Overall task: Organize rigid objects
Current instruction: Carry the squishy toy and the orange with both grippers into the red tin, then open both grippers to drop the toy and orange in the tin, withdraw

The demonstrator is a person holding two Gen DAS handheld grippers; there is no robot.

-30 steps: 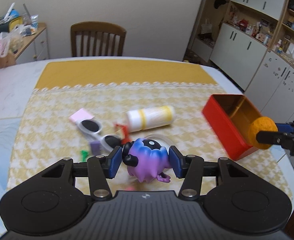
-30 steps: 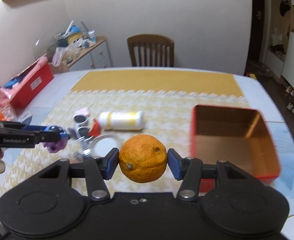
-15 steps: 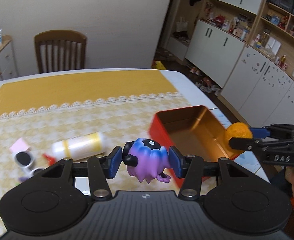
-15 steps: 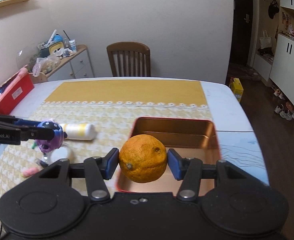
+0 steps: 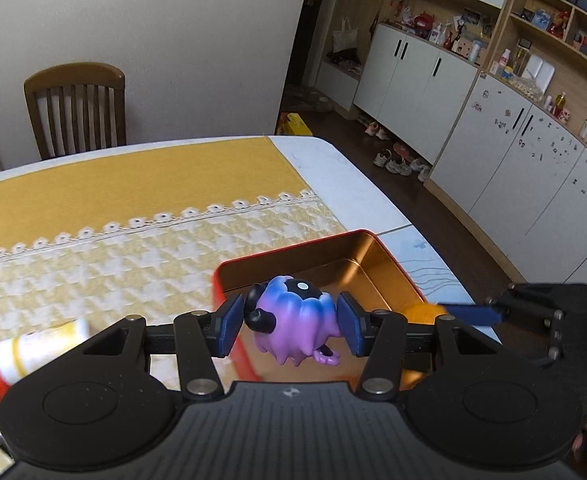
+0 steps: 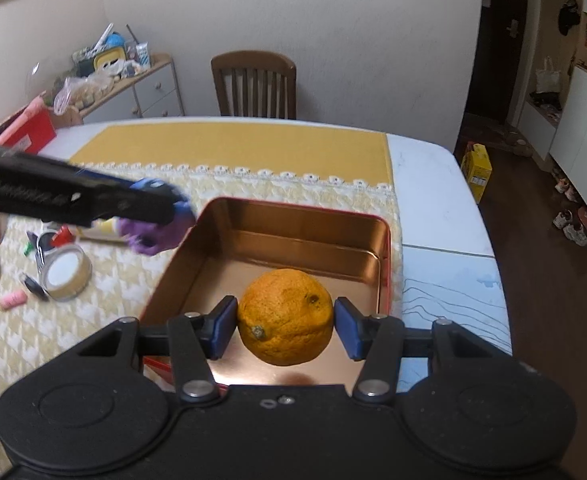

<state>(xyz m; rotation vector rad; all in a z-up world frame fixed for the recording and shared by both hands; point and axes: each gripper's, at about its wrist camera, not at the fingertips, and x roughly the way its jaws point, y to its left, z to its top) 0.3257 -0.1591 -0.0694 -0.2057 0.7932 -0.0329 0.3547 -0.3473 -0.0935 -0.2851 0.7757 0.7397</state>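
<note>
My red tin [image 6: 385, 264] sits on the checked cloth [image 5: 113, 264] near the table's right edge, its copper floor bare except where my right claw [image 6: 285, 326] holds the orange [image 6: 286, 316] over the near half. I cannot tell whether the orange touches the floor. The right pads [image 6: 224, 326] look a shade off the peel on the right side, so I cannot tell whether that claw is clenched or has let go.

My left claw [image 5: 291, 326] is clenched on the purple toy [image 5: 293, 320], held over the tin's near left corner; from the right wrist view the toy [image 6: 149, 236] hangs just outside the tin's left wall, so I cannot tell which side of the rim it is on.

The far half of the tin is open. Left of it lie a bottle [image 5: 41, 350], a tape roll [image 6: 65, 274], a pink piece [image 6: 12, 300] and small bits, all apart from the tin. The bare white table [image 6: 449, 276] runs right of the tin to a drop to the floor.

A second ago both claws were over the cloth short of the tin, the toy among the clutter; since then both have swung across to the tin.
</note>
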